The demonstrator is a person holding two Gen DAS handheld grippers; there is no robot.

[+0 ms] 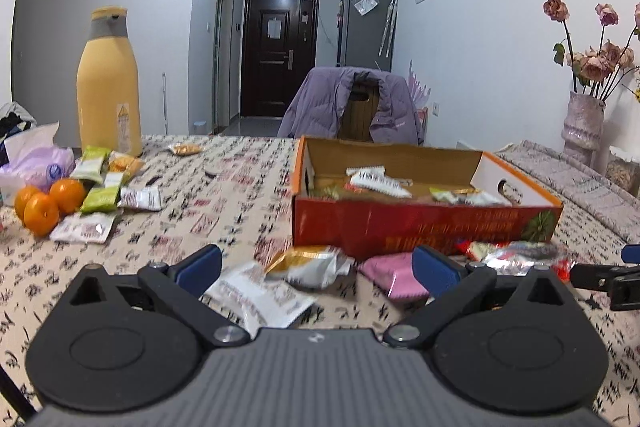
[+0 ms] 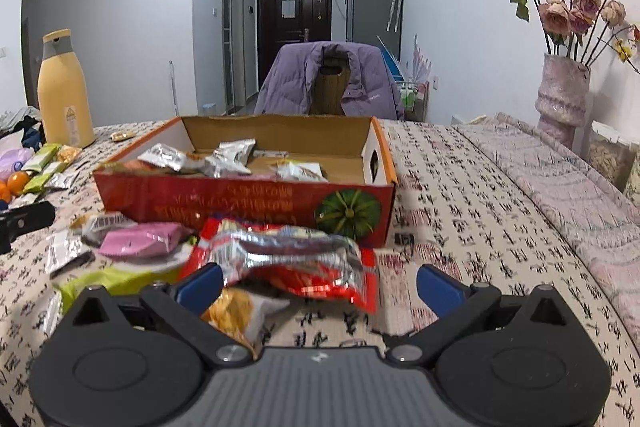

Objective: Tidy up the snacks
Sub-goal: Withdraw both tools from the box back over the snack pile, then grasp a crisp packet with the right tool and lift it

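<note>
both grippers, left (image 1: 316, 267) and right (image 2: 318, 283), hung spread wide with nothing held, low over loose snacks (image 2: 280, 259) piled by the box (image 2: 248, 203), probably lining up grabs.

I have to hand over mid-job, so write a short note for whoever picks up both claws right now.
Left claw: open, empty, low over a white packet and a pink packet on the table.
Right claw: open, empty, over the red and silver packet in front of the box.
Done: several packets already lie in the box.
Left: the packets in front of the box, plus the green packets beside the oranges near the yellow bottle.
</note>
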